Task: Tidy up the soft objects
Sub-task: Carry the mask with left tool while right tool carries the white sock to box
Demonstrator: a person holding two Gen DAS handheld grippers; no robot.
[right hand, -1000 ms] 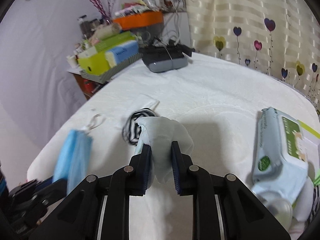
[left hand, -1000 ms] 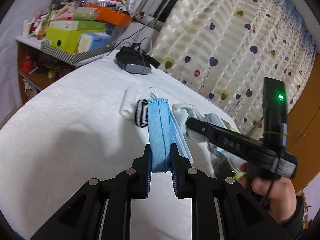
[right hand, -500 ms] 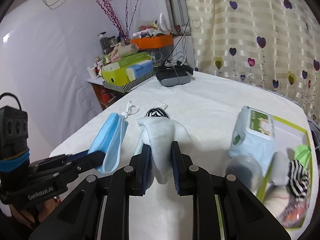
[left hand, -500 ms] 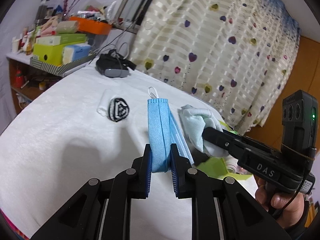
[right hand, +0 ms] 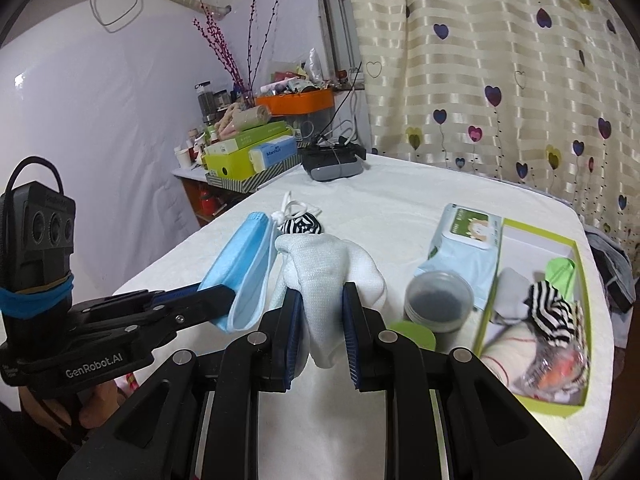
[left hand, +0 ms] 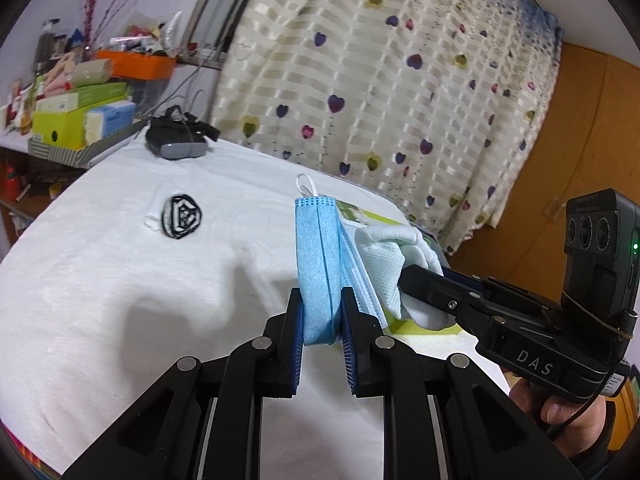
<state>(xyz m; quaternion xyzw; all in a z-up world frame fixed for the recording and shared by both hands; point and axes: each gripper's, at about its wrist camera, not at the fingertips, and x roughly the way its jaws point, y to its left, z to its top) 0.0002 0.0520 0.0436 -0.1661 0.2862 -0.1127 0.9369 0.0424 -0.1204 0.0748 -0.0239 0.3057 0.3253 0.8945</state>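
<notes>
The folded blue face mask [left hand: 320,256] stands upright in the left gripper [left hand: 320,320], whose jaws pinch its lower end so the white ear loop sticks out at the far tip. Just to its right, the white sock [right hand: 328,276] is clamped in the right gripper [right hand: 323,320], jaws pressed onto its bunched middle with the loose ends drooping either side. Both soft things hang clear above the white tablecloth [left hand: 120,280], side by side and nearly touching; carrying them lifted this way probably keeps them from dragging on the cloth.

To the right lies the green-rimmed box [right hand: 582,320], already holding a striped sock, a green item and other soft pieces, so it is likely where these two are headed. Between the grippers and the box stand a round lidded jar [right hand: 438,296] and a wet-wipe pack [right hand: 460,244], which the sock would have to pass over. On the far left of the cloth a rolled black-and-white sock [left hand: 182,216] waits beside a small white piece, not yet collected. A dark headset [right hand: 334,158] sits at the far edge, near a cluttered shelf.
</notes>
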